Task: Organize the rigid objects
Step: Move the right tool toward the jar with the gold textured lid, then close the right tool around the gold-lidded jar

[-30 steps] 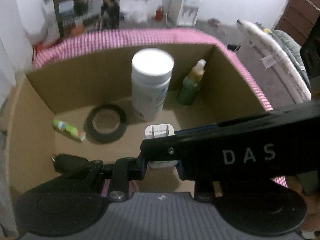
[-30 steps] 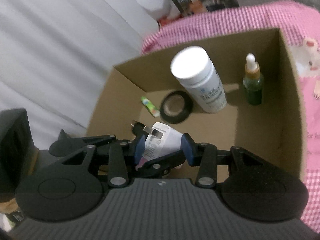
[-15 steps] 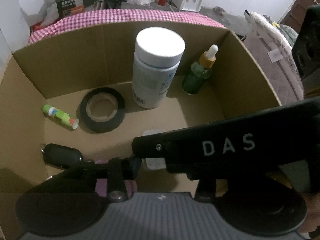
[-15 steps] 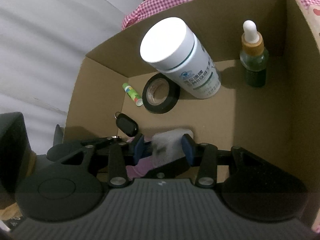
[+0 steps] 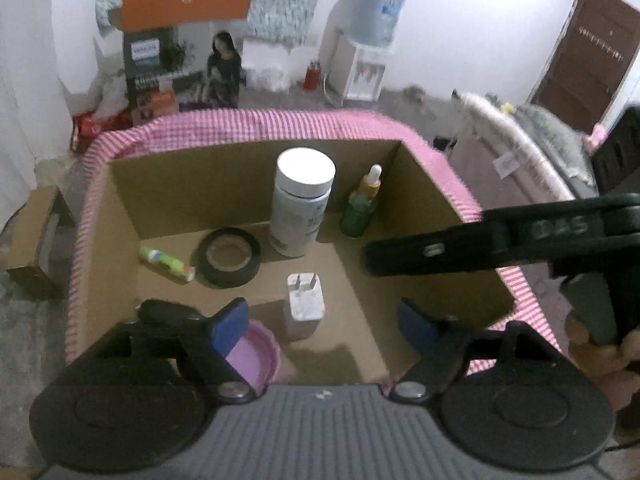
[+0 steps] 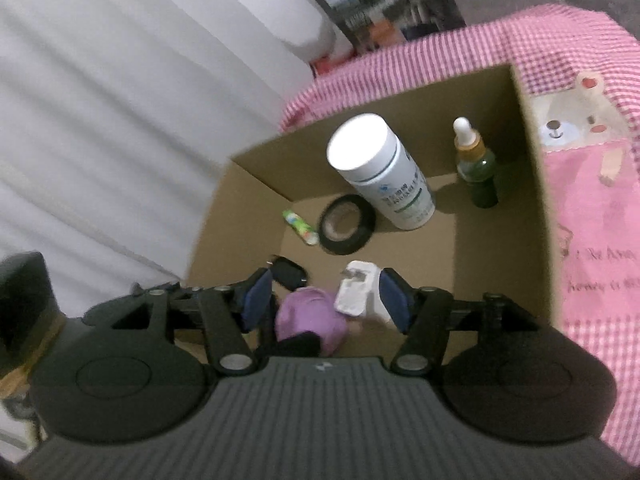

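An open cardboard box (image 5: 440,216) (image 6: 532,200) holds a white charger plug (image 5: 305,300) (image 6: 356,292) resting on its floor next to a purple lid (image 5: 252,354) (image 6: 308,316). My left gripper (image 5: 322,320) hovers above the box's near side, jaws opening wide, nothing between the pads. The jaws of my right gripper (image 6: 326,300) are opening too; the charger lies below and between them, close to the right pad but not pressed. In the left wrist view the right gripper shows as a black bar (image 5: 500,240) over the box's right wall.
Also in the box: a tall white bottle (image 5: 302,208) (image 6: 380,168), a green dropper bottle (image 5: 360,208) (image 6: 478,172), a black tape roll (image 5: 230,256) (image 6: 346,230), a green tube (image 5: 166,260) (image 6: 300,226) and a black key fob (image 6: 290,274). Pink checked cloth (image 6: 592,220) surrounds the box.
The right gripper was shut on the charger and has let it go onto the box floor. Both grippers have opened and drawn back and up from the box.
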Tool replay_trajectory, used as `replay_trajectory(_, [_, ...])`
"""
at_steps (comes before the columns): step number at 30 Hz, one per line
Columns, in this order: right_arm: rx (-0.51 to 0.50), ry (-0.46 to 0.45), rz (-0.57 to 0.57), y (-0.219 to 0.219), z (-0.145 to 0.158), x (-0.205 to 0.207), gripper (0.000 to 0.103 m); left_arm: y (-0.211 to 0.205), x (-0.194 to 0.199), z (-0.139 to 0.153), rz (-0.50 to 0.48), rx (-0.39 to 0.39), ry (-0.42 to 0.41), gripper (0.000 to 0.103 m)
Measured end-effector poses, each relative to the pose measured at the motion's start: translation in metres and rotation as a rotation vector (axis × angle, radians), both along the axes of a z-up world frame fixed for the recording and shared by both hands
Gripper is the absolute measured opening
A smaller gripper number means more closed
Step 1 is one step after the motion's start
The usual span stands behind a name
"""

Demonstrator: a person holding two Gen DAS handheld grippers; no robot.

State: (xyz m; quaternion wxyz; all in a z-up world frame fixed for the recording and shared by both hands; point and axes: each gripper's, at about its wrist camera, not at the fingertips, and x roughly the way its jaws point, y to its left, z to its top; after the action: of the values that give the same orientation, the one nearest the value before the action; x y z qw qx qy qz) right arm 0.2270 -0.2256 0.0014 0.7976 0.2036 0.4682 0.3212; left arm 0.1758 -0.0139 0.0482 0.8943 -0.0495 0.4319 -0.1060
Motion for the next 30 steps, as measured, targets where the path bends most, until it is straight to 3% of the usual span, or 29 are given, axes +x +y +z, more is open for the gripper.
replay_trajectory(7, [0.145,-0.056,-0.008,-0.025,0.008,-0.076,0.06,0.027,-0.07,0.004,0.036,0.003,-0.077,0.092])
replay_trajectory(12, [0.145,-0.019,0.027,-0.005,-0.022,-0.109,0.06,0.03,-0.092,-0.028,0.043,0.029,-0.032,0.092])
replay_trajectory(17, [0.099,0.06,0.043,0.024,-0.061,-0.106,0.055,0.023,-0.086,-0.063,0.036,0.07,0.026,0.091])
replay_trajectory(22, [0.072,0.124,0.046,0.046,-0.086,-0.092,0.047,0.018,-0.074,-0.087,0.037,0.122,0.049,0.084])
replay_trajectory(24, [0.066,0.137,0.046,0.052,-0.093,-0.087,0.045,0.017,-0.07,-0.092,0.036,0.133,0.054,0.076])
replay_trajectory(27, [0.057,0.153,0.052,0.061,-0.101,-0.08,0.041,0.017,-0.065,-0.1,0.03,0.114,0.071,0.061])
replay_trajectory(30, [0.055,0.164,0.06,0.066,-0.104,-0.08,0.038,0.017,-0.064,-0.101,0.025,0.097,0.065,0.06])
